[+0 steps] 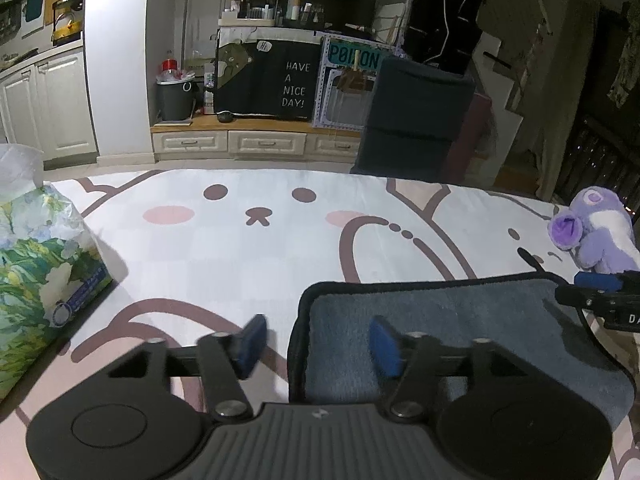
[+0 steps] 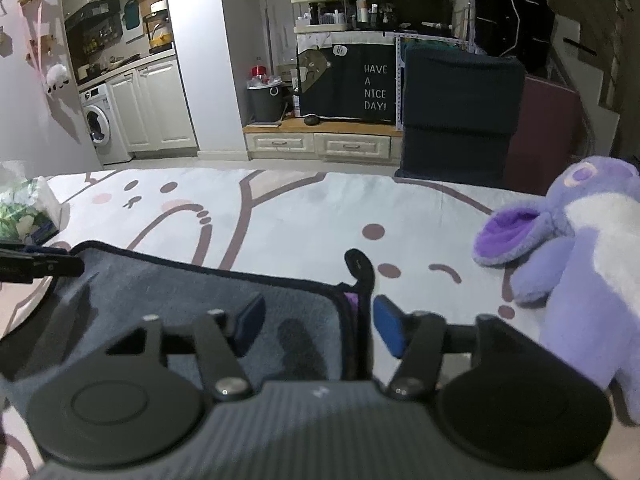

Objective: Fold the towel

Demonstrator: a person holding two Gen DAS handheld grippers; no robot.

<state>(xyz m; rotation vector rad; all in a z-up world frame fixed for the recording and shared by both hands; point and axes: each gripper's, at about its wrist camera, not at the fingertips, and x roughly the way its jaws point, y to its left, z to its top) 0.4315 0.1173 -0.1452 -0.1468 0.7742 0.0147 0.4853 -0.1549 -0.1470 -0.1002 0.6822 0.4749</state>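
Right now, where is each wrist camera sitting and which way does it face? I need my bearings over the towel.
Left wrist: low over the bed, facing the cabinets; the open left gripper straddles the gray towel at its left edge, tissue pack to its left.
Right wrist: same heading, further right; the open right gripper straddles the towel's right edge, purple plush beside it.
Shared: towel, bedsheet, plush, tissue pack; each view catches the other gripper at its frame edge.

Both hand-held grippers apparently agape
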